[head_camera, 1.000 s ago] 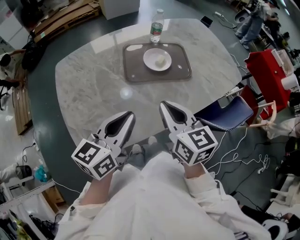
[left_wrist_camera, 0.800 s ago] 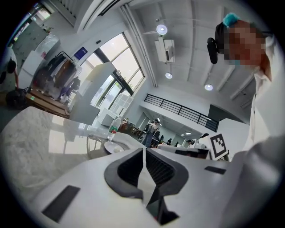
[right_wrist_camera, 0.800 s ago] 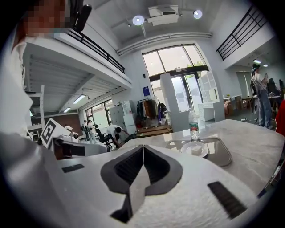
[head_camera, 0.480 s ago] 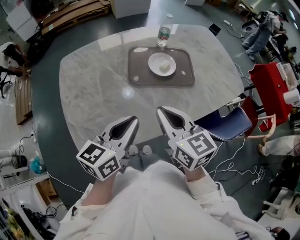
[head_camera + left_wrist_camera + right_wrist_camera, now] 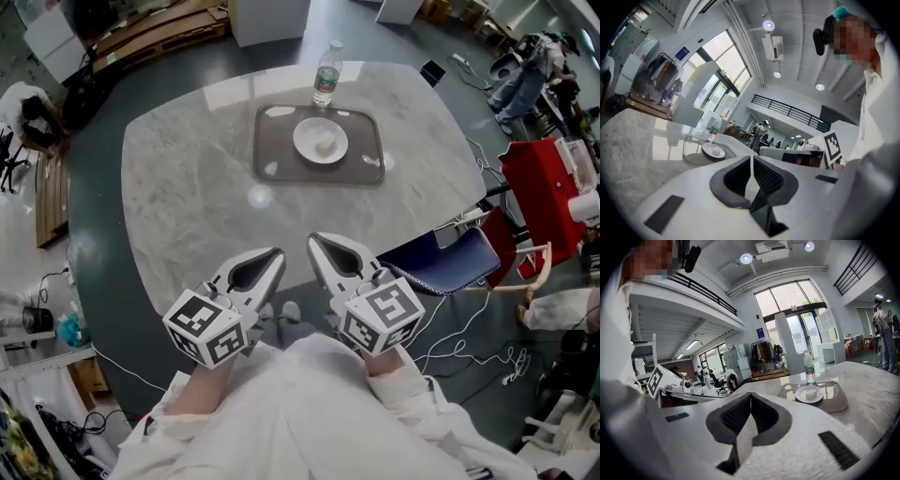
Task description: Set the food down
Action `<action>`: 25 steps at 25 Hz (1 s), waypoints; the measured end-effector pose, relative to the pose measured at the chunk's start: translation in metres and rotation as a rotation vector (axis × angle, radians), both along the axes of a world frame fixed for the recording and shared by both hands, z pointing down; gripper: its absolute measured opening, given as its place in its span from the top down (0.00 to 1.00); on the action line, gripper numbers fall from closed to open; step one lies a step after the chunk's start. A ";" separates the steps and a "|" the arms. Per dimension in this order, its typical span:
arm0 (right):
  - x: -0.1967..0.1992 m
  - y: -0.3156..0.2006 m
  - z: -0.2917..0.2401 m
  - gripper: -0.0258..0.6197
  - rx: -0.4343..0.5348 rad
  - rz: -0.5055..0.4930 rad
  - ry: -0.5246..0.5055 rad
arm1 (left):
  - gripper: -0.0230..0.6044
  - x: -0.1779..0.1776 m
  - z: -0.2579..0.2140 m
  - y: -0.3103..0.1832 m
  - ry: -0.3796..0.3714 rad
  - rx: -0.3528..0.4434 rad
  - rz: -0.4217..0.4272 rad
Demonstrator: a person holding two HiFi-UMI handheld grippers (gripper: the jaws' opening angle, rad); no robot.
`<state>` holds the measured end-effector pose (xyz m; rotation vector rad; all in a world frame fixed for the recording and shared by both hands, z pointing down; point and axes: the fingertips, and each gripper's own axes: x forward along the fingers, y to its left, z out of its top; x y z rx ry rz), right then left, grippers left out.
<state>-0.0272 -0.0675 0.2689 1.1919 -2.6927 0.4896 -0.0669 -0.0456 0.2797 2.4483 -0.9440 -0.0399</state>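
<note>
Draws the left claw (image 5: 274,255) slightly nearer beside the right claw (image 5: 317,242), both pinched shut on nothing at the bench's (image 5: 187,187) near edge, well apart from the food (image 5: 324,143) on its plate (image 5: 302,141) in the far tray (image 5: 272,161): likely already set down.

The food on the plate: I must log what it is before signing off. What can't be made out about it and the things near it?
- Food: only a pale lump in the head view and both gripper views, too small to name.
- Bottle: label print too small to read in any view.
- Dark flat item at the far right: head view, too small to identify.
</note>
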 end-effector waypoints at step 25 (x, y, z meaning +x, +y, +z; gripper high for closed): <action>0.000 0.012 0.002 0.96 0.002 -0.044 0.031 | 0.91 0.014 -0.003 0.004 -0.039 -0.002 0.025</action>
